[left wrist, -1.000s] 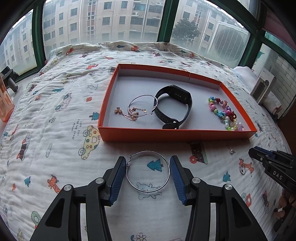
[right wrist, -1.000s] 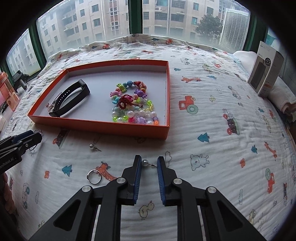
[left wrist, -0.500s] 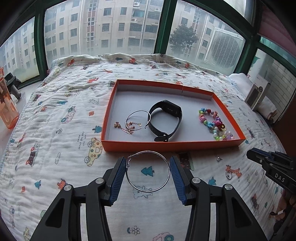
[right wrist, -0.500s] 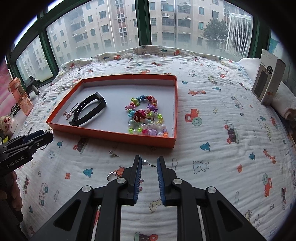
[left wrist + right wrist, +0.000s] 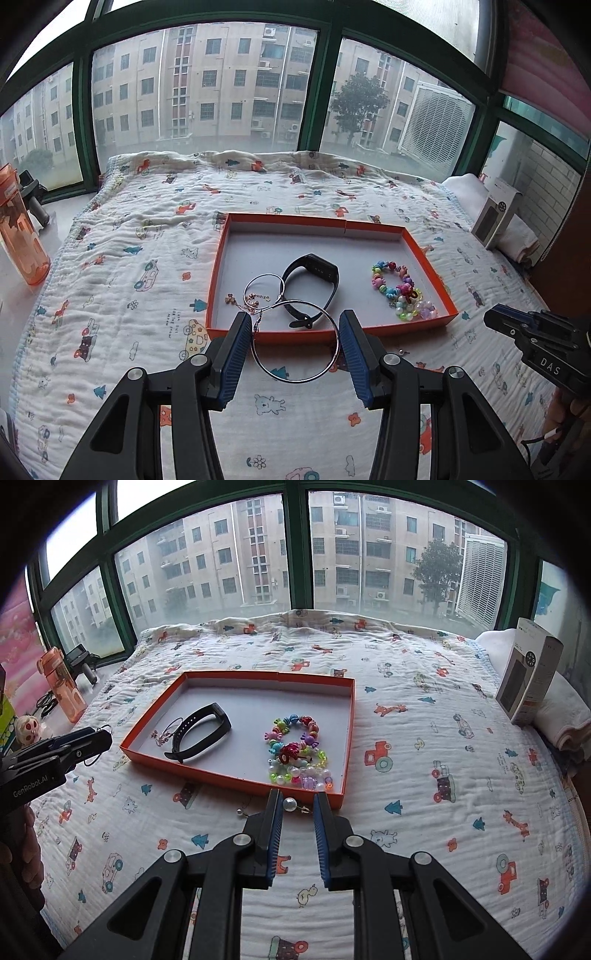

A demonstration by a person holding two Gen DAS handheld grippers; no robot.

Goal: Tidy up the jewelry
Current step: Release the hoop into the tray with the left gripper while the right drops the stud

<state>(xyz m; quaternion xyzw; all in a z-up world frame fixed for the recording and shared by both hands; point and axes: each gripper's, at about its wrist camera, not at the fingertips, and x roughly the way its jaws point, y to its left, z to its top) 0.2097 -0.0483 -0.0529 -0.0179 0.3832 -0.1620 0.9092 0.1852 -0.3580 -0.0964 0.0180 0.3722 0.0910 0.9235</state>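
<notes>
Large silver hoop [image 5: 295, 341] is clamped across its width between the blue pads of the left gripper [image 5: 294, 349], held in the air just in front of the orange tray [image 5: 424, 254], its top edge overlapping the tray's near wall in the left wrist view. Right gripper [image 5: 297, 821] pinches a pearl stud earring [image 5: 289, 804] crosswise: pearl against the left pad, post reaching toward the right pad, also lifted, just short of the tray's near right corner [image 5: 341, 794]. Inside the tray: black fitness band [image 5: 312, 290] near the middle, a smaller silver hoop [image 5: 264, 290] touching its left side, a rose-gold chain with clover charm [image 5: 242, 301] lying under and left of that hoop, and a pile of colourful bead bracelets [image 5: 400, 293] on the right side, with clear and pastel beads at the near end. A second pearl stud [image 5: 240, 812] lies on the quilt just left of the right gripper's tips, in front of the tray. Tray sits on a white quilt with a cartoon-car print [image 5: 443, 738]. Orange water bottle [image 5: 22, 236] stands on the sill off the left edge; a grey-and-white product box [image 5: 528, 681] stands at the far right on folded towels [image 5: 565, 716]. Apartment blocks are visible through the green-framed window [image 5: 295, 546].
</notes>
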